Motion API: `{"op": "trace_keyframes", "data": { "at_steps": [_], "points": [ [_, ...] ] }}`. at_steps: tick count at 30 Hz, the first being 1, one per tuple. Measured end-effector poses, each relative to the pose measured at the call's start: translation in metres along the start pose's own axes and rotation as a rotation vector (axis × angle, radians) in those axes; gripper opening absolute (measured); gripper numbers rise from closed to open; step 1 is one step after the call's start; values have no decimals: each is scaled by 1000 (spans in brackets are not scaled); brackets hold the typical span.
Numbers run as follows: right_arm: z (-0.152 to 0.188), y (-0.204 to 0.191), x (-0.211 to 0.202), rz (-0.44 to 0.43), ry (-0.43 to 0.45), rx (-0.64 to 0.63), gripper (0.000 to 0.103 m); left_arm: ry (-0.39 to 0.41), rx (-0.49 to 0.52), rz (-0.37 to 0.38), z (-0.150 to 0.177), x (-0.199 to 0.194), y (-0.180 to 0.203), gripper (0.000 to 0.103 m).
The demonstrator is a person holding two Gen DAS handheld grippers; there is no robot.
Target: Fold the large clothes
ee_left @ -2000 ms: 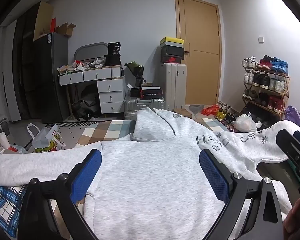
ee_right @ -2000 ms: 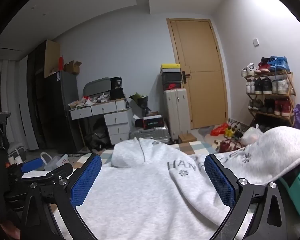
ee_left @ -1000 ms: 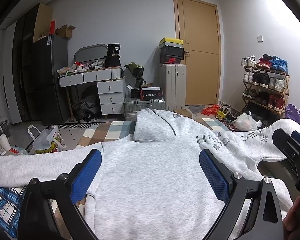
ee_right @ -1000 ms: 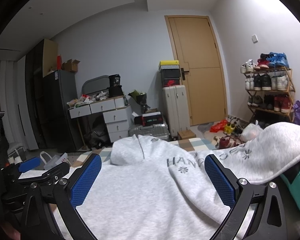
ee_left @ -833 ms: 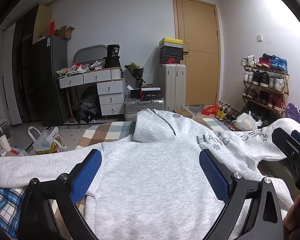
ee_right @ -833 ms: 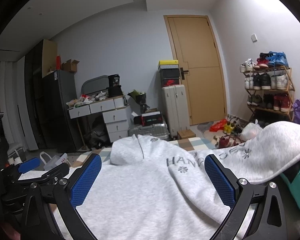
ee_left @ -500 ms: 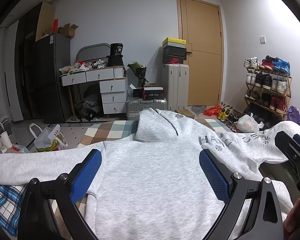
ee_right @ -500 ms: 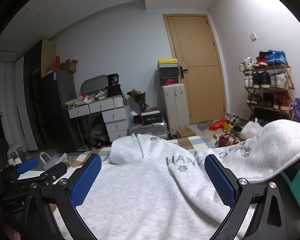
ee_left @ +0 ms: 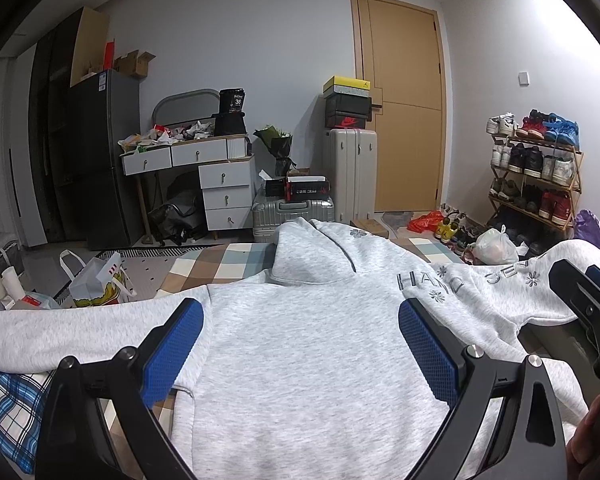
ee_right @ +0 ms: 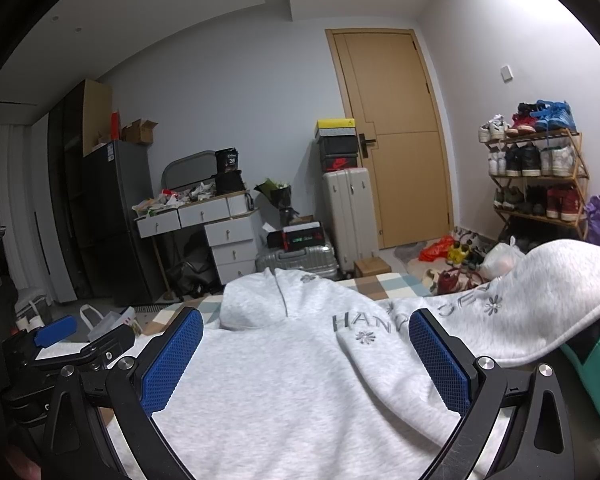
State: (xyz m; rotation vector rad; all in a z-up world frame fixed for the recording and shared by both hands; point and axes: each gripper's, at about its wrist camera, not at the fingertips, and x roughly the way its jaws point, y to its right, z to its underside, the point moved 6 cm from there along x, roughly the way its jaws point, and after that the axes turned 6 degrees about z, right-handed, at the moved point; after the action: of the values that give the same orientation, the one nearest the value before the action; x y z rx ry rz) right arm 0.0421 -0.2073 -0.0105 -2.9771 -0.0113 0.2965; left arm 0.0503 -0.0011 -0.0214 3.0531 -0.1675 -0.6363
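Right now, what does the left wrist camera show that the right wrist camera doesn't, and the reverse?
Only the left wrist view shows the hoodie's plain left sleeve stretched over blue plaid cloth.

Only the right wrist view shows a teal and black item under the lettered right sleeve, and the door's dark handle.

Both show the light grey hoodie lying flat, hood towards the tan wooden door, with the left gripper and right gripper open above it.

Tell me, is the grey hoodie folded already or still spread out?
Mostly spread: the hoodie lies flat, its left sleeve stretched out; only the lettered sleeve lies partly over its body.
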Motion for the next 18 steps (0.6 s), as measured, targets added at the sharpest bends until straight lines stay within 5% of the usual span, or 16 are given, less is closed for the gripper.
{"op": "trace_keyframes", "data": {
  "at_steps": [18],
  "points": [
    [5,15,13,31,-53,32,103,-26,18,16,4,7,6,96]
  ]
}}
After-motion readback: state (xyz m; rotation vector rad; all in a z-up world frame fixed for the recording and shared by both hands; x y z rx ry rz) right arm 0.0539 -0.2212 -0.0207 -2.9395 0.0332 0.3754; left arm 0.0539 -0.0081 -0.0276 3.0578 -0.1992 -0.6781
